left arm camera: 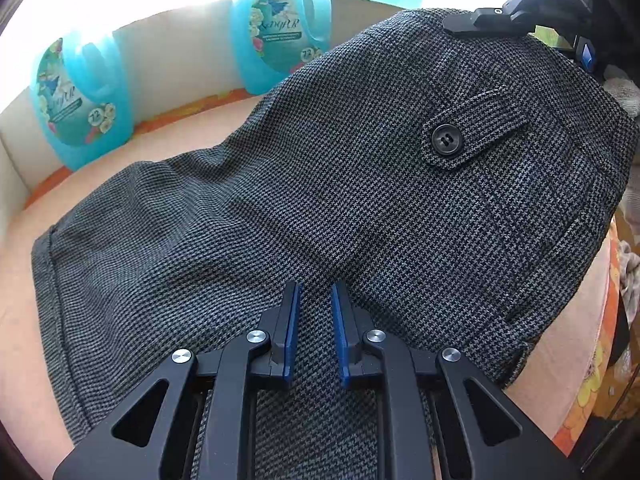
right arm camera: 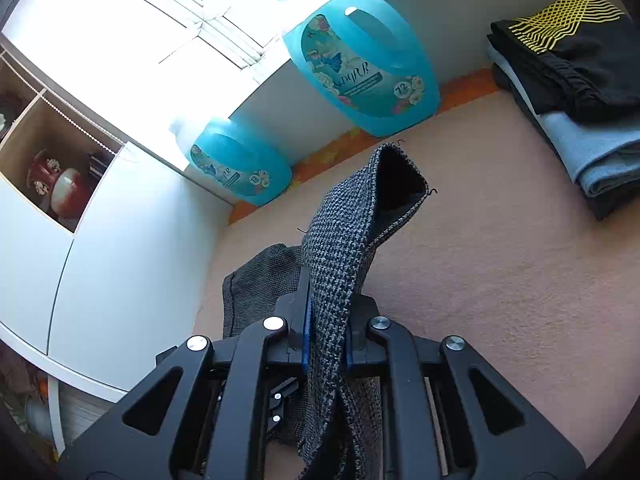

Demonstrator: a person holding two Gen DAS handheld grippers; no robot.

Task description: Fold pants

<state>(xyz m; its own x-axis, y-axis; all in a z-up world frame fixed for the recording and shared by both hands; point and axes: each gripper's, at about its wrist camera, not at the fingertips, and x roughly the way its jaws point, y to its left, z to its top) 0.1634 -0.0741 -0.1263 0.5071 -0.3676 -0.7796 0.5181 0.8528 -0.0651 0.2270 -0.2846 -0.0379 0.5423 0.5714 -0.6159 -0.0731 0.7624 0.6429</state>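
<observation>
Grey houndstooth pants (left arm camera: 320,184) lie spread on the peach table cloth, back pocket flap with a black button (left arm camera: 447,140) facing up. My left gripper (left arm camera: 316,292) hovers over the near part of the pants with its blue-padded jaws apart and nothing between them. The right gripper shows in the left wrist view (left arm camera: 500,20) at the far waistband corner. In the right wrist view my right gripper (right arm camera: 326,300) is shut on a waistband corner of the pants (right arm camera: 344,240), which sticks up past the fingers above the cloth.
Blue detergent jugs (left arm camera: 280,32) (right arm camera: 360,72) stand along the far wall on the table. A stack of folded clothes (right arm camera: 572,96) sits at the far right. A white cabinet (right arm camera: 100,240) stands to the left.
</observation>
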